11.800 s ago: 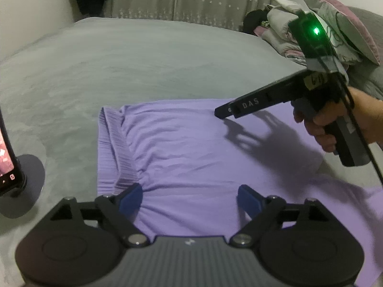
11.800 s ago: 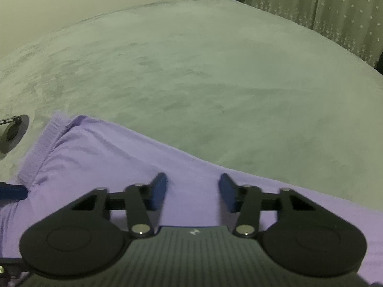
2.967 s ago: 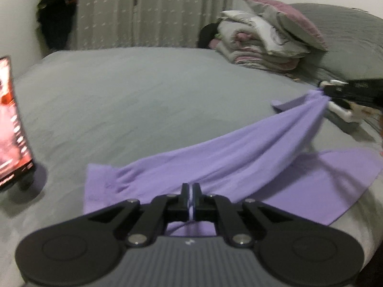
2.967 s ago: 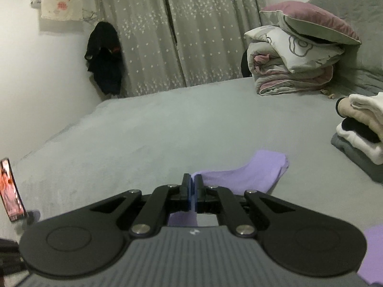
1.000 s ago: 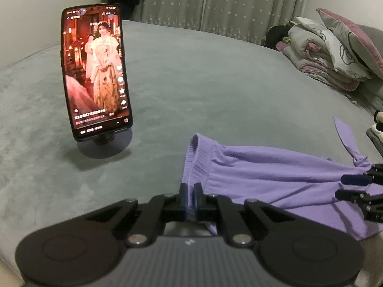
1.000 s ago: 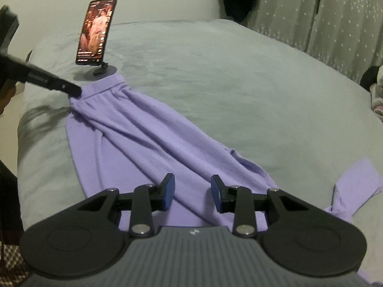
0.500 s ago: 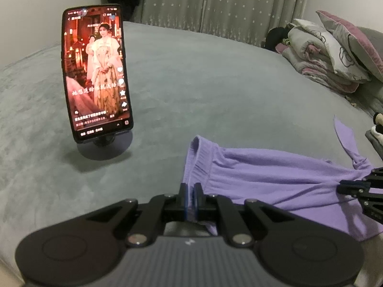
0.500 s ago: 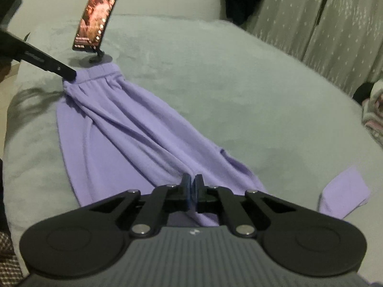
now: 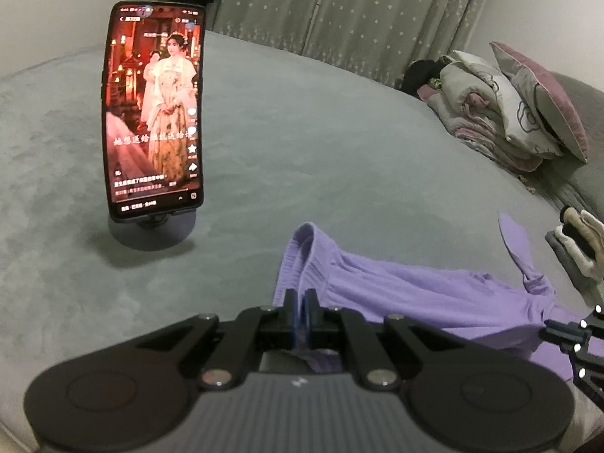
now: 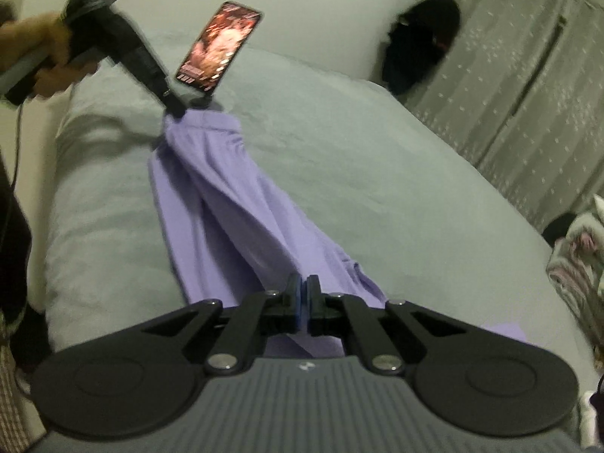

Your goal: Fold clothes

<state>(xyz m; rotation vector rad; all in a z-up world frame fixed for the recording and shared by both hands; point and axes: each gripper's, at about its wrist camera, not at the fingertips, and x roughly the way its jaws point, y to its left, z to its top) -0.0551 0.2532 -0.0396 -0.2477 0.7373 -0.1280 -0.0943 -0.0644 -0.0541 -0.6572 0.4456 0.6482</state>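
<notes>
Purple trousers [image 9: 407, 294] lie stretched across the grey bed [image 9: 321, 151], folded lengthwise. My left gripper [image 9: 301, 302] is shut on their ribbed waistband, which bunches up just ahead of the fingers. In the right wrist view the same garment [image 10: 226, 204] runs as a taut band from my left gripper [image 10: 175, 111], held in a hand at the upper left, down to my right gripper [image 10: 304, 288], which is shut on the cloth at the leg end. A loose leg end [image 9: 517, 241] sticks up at the right.
A lit phone [image 9: 154, 113] stands on a round stand just left of the waistband. Folded bedding and pillows [image 9: 513, 113] pile at the far right, with a stack of folded clothes [image 9: 577, 245] nearer. Curtains [image 10: 528, 75] and a hanging dark garment [image 10: 419, 41] line the far wall.
My right gripper has shut on the purple cloth, rolled and shifted sideways, pulling the trousers taut. The left gripper has kept its hold on the waistband with little movement.
</notes>
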